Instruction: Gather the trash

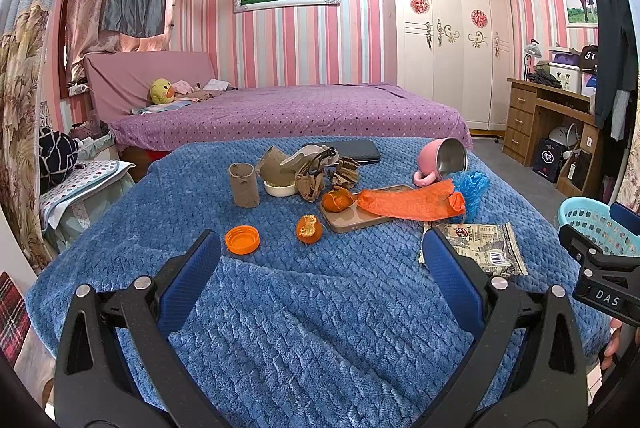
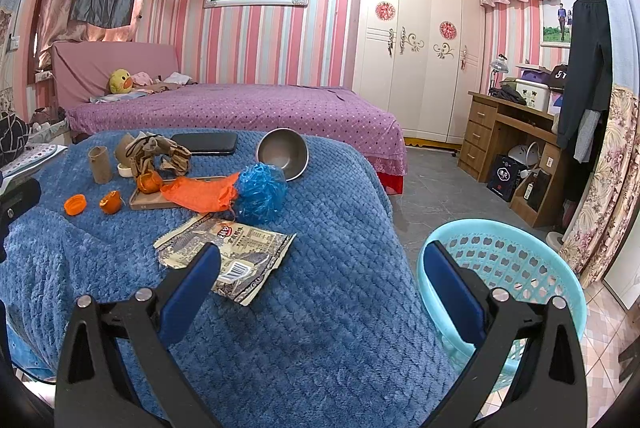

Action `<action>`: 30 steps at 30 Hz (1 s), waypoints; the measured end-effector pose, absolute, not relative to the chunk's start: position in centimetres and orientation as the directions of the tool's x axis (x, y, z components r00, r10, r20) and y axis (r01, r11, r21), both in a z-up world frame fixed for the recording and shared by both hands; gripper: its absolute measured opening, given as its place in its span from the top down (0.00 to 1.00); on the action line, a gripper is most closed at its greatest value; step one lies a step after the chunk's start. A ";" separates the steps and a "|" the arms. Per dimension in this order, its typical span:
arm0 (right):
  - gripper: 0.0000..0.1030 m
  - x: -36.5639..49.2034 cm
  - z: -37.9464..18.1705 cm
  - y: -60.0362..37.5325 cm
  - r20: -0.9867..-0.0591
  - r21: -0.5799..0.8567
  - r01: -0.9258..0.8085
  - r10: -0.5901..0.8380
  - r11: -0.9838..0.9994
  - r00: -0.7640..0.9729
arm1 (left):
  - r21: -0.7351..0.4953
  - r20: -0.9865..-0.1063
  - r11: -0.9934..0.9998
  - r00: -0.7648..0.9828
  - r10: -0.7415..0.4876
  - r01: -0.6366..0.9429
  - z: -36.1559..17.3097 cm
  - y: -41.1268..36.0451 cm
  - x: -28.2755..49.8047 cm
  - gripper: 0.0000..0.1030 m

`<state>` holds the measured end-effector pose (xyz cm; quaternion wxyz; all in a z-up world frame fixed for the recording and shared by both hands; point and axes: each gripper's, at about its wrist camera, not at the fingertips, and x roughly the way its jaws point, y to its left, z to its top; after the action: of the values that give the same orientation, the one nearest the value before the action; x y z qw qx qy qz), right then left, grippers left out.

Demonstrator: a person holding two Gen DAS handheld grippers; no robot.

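Observation:
Trash lies on a blue blanket (image 1: 320,308): an orange cap (image 1: 241,239), orange peel pieces (image 1: 309,228), an orange plastic bag (image 1: 408,204), a blue plastic bag (image 2: 260,192), a snack wrapper (image 2: 228,248), a cardboard tube (image 1: 244,184) and crumpled brown paper (image 1: 310,171). My left gripper (image 1: 320,260) is open and empty, just short of the cap and peel. My right gripper (image 2: 320,268) is open and empty, its left finger over the wrapper's near edge. A light-blue basket (image 2: 504,268) stands on the floor to the right.
A pink mug (image 1: 442,159) lies on its side near a flat board (image 1: 352,218), a dark flat case (image 1: 356,149) and a small white dish (image 1: 279,187). A purple bed (image 1: 280,111), a white wardrobe (image 1: 448,27) and a wooden desk (image 1: 548,119) stand behind.

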<state>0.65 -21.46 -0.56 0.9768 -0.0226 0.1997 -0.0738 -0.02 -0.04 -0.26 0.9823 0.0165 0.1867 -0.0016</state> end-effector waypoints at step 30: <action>0.04 1.3 -1.2 -22.2 -0.404 -0.057 0.143 -0.154 0.988 0.902 | 0.047 -0.387 0.999 0.922 0.023 -0.006 -0.8 0.2 0.9 0.05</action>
<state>1.25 -22.19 -1.20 0.9750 -0.0131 0.2081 -0.0762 0.87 0.21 -0.84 0.9800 0.0225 0.1975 0.0074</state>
